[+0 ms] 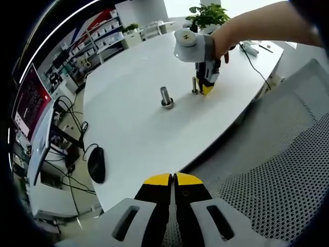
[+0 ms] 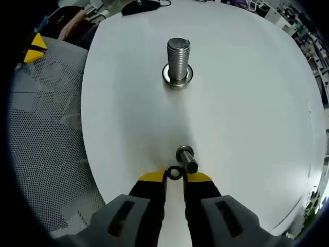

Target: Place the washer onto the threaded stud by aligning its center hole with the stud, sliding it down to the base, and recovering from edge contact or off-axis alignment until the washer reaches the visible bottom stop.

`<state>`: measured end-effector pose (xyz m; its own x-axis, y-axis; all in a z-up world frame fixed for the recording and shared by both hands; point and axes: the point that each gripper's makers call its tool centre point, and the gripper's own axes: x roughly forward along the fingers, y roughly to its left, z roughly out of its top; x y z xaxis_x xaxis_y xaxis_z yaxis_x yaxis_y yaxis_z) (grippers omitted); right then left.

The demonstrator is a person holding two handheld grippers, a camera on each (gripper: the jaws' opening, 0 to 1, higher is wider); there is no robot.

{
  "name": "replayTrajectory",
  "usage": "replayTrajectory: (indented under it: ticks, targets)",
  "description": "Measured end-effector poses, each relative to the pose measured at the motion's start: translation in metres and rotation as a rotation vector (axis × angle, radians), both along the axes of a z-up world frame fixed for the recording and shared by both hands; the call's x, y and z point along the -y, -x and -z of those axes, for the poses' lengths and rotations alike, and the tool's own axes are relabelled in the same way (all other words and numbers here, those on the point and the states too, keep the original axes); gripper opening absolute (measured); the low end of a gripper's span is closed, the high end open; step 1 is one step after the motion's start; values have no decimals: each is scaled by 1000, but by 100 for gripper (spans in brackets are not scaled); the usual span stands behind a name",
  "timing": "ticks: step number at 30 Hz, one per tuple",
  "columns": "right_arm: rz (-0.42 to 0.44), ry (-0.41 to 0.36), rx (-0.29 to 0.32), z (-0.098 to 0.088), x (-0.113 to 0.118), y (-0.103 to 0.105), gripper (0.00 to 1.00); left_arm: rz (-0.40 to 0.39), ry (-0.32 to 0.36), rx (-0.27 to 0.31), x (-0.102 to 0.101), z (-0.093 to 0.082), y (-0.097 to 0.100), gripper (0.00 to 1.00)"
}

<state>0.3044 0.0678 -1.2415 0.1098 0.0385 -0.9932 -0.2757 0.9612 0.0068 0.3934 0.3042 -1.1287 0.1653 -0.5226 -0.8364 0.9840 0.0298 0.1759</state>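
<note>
A small dark washer (image 2: 174, 173) sits between the yellow tips of my right gripper (image 2: 175, 177), which is shut on it. Just beyond the tips stands a small threaded stud (image 2: 186, 158) on the white table (image 2: 247, 103), with the washer beside its top, not over it. Farther off is a large threaded stud (image 2: 178, 56) with a washer (image 2: 177, 76) around its base. In the left gripper view a gloved hand holds the right gripper (image 1: 205, 86) down next to the small stud (image 1: 195, 85), right of the large stud (image 1: 166, 96). My left gripper (image 1: 173, 180) is shut and holds nothing.
A grey mesh chair (image 1: 272, 170) lies under my left gripper at the table's edge. A black mouse (image 1: 96, 163) and cables sit at the table's left, a monitor (image 1: 31, 103) beyond. A potted plant (image 1: 208, 15) and a cable lie at the far side.
</note>
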Motion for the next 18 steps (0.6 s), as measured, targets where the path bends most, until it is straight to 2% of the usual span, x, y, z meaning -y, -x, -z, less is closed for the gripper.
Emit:
replayTrajectory:
  ticks: [8, 14, 18]
  targets:
    - [23, -4, -23, -1, -1, 0, 14, -1, -1, -1, -1, 0, 0, 0]
    - [-30, 10, -50, -2, -3, 1, 14, -1, -5, -1, -1, 1, 0, 0]
    - [-19, 13, -62, 0, -1, 1, 14, 0, -7, -1, -1, 1, 0, 0]
